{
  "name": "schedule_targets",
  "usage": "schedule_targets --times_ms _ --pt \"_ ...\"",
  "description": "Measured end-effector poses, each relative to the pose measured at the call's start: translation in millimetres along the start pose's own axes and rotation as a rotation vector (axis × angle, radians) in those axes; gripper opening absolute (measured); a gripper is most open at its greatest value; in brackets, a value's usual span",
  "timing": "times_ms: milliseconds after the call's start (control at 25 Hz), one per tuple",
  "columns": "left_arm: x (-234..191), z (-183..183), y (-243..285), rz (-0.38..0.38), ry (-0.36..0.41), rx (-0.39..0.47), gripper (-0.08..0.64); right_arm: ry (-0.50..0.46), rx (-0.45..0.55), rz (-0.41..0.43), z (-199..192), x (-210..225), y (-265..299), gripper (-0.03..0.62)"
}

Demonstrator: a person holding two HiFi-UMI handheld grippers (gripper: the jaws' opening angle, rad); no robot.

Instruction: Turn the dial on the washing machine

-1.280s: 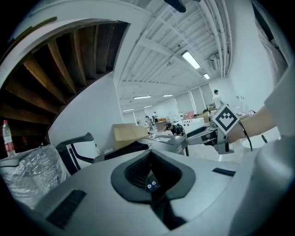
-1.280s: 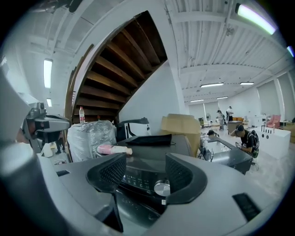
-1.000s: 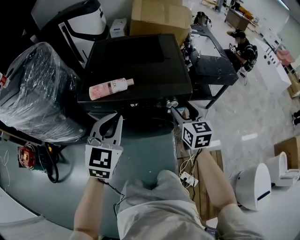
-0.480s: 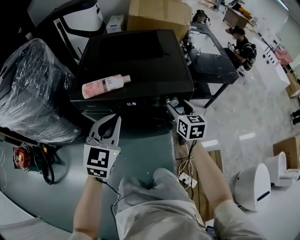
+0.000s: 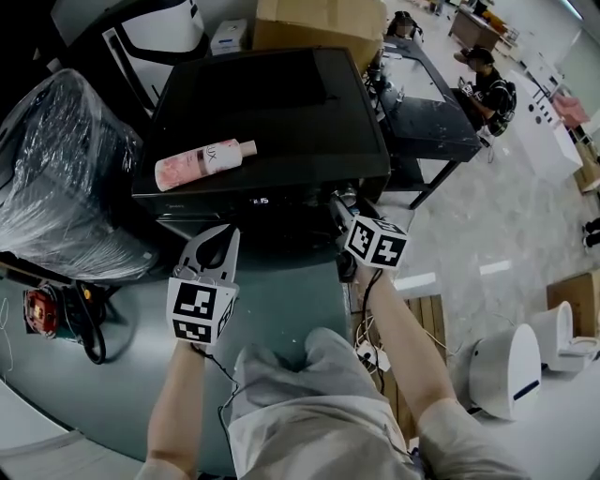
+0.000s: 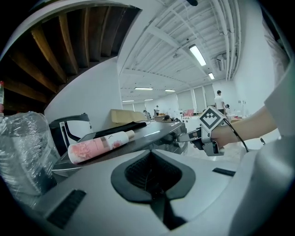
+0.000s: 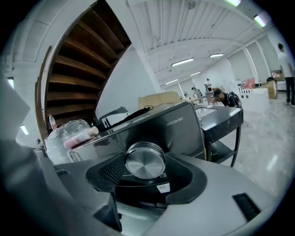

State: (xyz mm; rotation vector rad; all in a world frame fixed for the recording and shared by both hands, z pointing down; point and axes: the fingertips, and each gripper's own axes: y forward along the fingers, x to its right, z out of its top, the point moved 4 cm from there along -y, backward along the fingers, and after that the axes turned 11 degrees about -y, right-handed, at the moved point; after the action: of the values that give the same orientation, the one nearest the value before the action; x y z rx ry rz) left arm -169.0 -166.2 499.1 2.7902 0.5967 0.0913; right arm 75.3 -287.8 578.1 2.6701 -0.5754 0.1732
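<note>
**Right gripper clenched on the dial, left gripper idle**

My right gripper (image 5: 341, 206) reaches forward to the front edge of the washing machine (image 5: 272, 103), at its right-hand corner. In the right gripper view the round, brushed-metal dial (image 7: 145, 160) sits squarely in the hollow between my two jaws, with the dark pads close round it on either side. I read that as a grasp on the dial. The dial stands out from the black front panel just under the lid. From the left gripper view, my right gripper's tips meet the machine at that same corner.

My left gripper (image 5: 217, 242) hangs in front of the machine, lower and well to the left of the dial. It touches nothing. Its jaws are pressed together and the hollow between the pads holds nothing.

A pink bottle (image 5: 202, 161) lies on its side on the machine's dark lid, toward the left and well apart from the dial. A bundle wrapped in clear plastic (image 5: 66, 178) stands just left of the machine. A cardboard box (image 5: 319, 23) sits behind it.
</note>
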Motion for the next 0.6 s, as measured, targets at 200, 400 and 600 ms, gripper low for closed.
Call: schedule_targets --times_ms 200,400,600 --pt "1.3 -6.8 3.1 -0.006 -0.001 -0.028 0.02 -0.084 -0.006 -0.049 -1.6 -1.6 1.6 0.295" --pt "0.1 -2.8 4.1 -0.001 -0.022 -0.014 0.02 -0.41 -0.038 -0.143 -0.5 -9.8 2.3 0.295" --pt "-0.9 -5.8 3.4 -0.021 -0.08 -0.021 0.02 -0.573 -0.048 -0.19 1.5 -21.1 1.4 0.295"
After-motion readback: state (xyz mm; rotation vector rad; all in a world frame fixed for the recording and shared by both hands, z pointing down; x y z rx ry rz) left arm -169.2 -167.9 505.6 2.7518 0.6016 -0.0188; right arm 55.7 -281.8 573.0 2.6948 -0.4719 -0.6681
